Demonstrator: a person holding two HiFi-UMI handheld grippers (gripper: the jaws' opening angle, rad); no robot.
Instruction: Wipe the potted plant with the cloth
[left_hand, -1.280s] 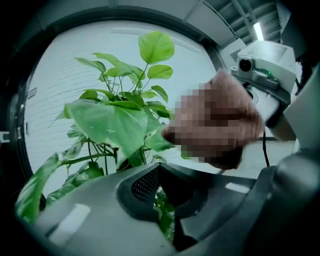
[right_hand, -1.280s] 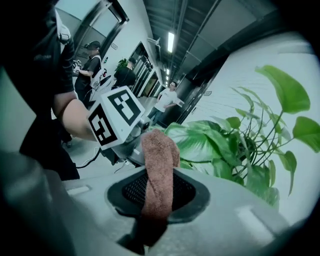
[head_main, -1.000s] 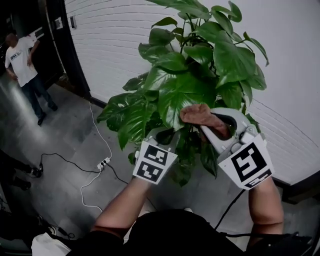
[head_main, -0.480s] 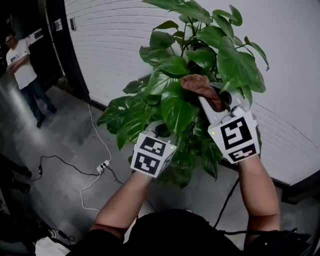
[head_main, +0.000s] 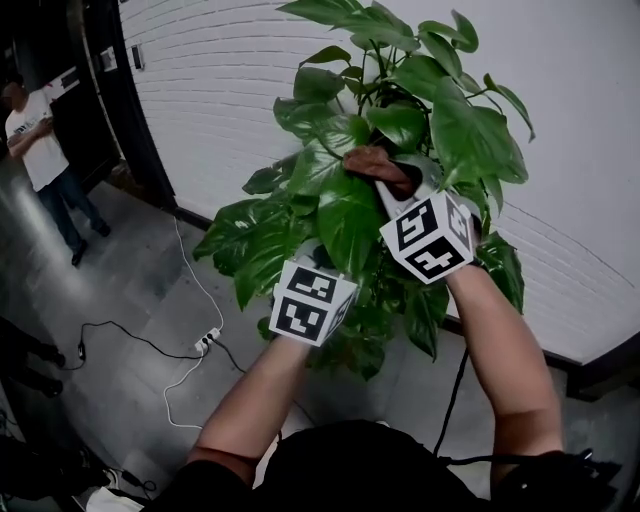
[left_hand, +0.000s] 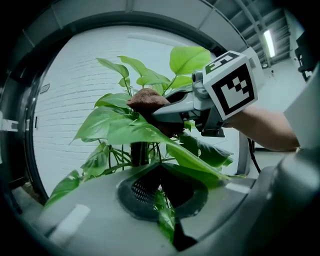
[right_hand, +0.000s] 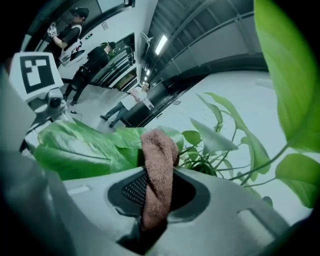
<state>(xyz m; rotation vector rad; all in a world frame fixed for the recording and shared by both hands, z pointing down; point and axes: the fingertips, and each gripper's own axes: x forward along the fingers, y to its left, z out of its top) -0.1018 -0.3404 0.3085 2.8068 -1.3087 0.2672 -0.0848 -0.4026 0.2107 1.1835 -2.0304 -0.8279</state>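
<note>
The right gripper view shows the right claw (right_hand: 156, 202) clenched on the brown cloth (right_hand: 159, 167), which stands up between its jaws against the potted plant (right_hand: 215, 150). The left gripper view shows what foliage hides from the head view: the left claw (left_hand: 166, 202) pinches a green leaf (left_hand: 150, 135) that runs down between its jaws. Only the head view places the cloth high among the plant's middle leaves, with a person (head_main: 40, 150) standing well apart at far left.
</note>
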